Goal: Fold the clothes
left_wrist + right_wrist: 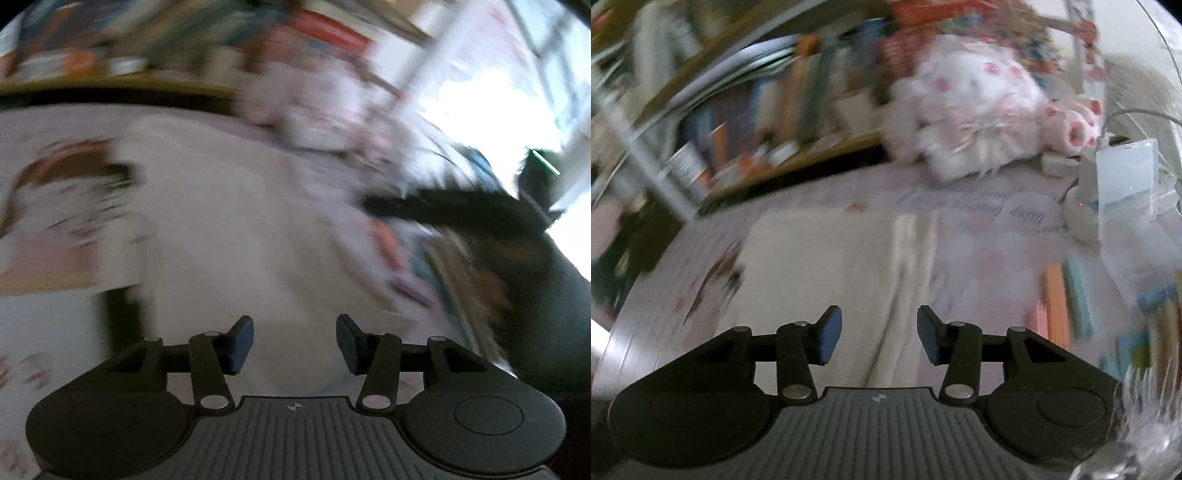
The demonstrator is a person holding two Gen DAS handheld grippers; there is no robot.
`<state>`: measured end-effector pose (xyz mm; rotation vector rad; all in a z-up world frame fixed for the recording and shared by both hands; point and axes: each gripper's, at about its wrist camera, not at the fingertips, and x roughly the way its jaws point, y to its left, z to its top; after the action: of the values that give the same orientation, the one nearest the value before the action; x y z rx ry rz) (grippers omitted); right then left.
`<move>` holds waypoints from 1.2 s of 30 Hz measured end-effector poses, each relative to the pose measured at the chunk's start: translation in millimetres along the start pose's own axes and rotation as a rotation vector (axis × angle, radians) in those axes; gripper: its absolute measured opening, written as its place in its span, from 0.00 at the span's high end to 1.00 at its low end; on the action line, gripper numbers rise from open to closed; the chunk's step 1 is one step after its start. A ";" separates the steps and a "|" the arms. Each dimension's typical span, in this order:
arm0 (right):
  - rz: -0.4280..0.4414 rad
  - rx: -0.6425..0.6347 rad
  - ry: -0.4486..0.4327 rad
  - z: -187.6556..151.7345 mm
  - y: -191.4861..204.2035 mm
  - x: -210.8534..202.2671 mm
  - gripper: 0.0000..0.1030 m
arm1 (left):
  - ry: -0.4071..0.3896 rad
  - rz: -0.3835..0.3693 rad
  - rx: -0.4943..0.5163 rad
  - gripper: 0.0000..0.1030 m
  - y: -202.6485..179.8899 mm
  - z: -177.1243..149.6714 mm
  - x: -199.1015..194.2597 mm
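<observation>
A cream-white garment [827,258] lies flat on a pale pink printed bedsheet [982,258], with a lengthwise fold line near its right edge. In the left wrist view the same garment [229,221] is a blurred pale patch ahead. My left gripper [294,341] is open above the cloth, with nothing between its blue pads. My right gripper [879,334] is also open over the garment's near end, holding nothing. A dark blurred shape [461,210] at the right of the left wrist view looks like the other gripper.
A pink and white plush toy [979,110] sits at the far side of the bed. A bookshelf with books [768,110] runs along the left. A clear plastic box [1126,177] and coloured strips [1067,299] lie at the right. Both views are motion-blurred.
</observation>
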<state>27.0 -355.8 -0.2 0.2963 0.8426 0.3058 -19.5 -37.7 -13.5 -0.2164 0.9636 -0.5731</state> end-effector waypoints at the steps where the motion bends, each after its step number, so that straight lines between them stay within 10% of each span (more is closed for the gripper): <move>1: 0.021 -0.034 0.017 -10.0 6.7 -12.6 0.59 | -0.006 0.024 -0.034 0.53 10.6 -1.6 -3.8; 7: 0.093 -0.224 0.120 -48.8 48.9 -42.2 0.64 | 0.017 0.069 -0.020 0.53 30.9 -1.7 -1.9; 13: -0.087 -0.239 0.177 -64.9 51.8 -22.5 0.95 | 0.063 0.047 -0.004 0.54 40.3 -4.9 7.6; 17: 0.056 0.019 0.131 -60.1 27.4 -44.3 0.96 | 0.077 0.008 -0.009 0.54 48.3 -3.4 7.2; 22: -0.160 0.059 0.206 -76.5 2.2 -17.8 0.97 | 0.094 -0.026 0.007 0.53 53.3 -0.5 5.8; 27: -0.198 0.157 0.123 -71.5 5.7 -34.2 0.93 | 0.074 -0.030 0.011 0.53 60.4 7.3 -6.4; 31: -0.142 0.040 0.059 -68.3 44.3 -42.1 0.57 | 0.078 -0.073 0.032 0.53 63.0 10.3 -7.5; 34: -0.176 -0.085 0.114 -74.4 69.7 -15.9 0.63 | 0.095 -0.106 0.062 0.53 62.0 11.0 -4.0; 36: -0.230 -0.121 0.172 -81.5 72.7 -1.6 0.87 | 0.124 -0.100 0.106 0.53 57.3 8.7 2.6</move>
<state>-47.1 -278.8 -23.3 0.0591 1.0133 0.1681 9.5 7.9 -34.5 -0.1361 1.0436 -0.7347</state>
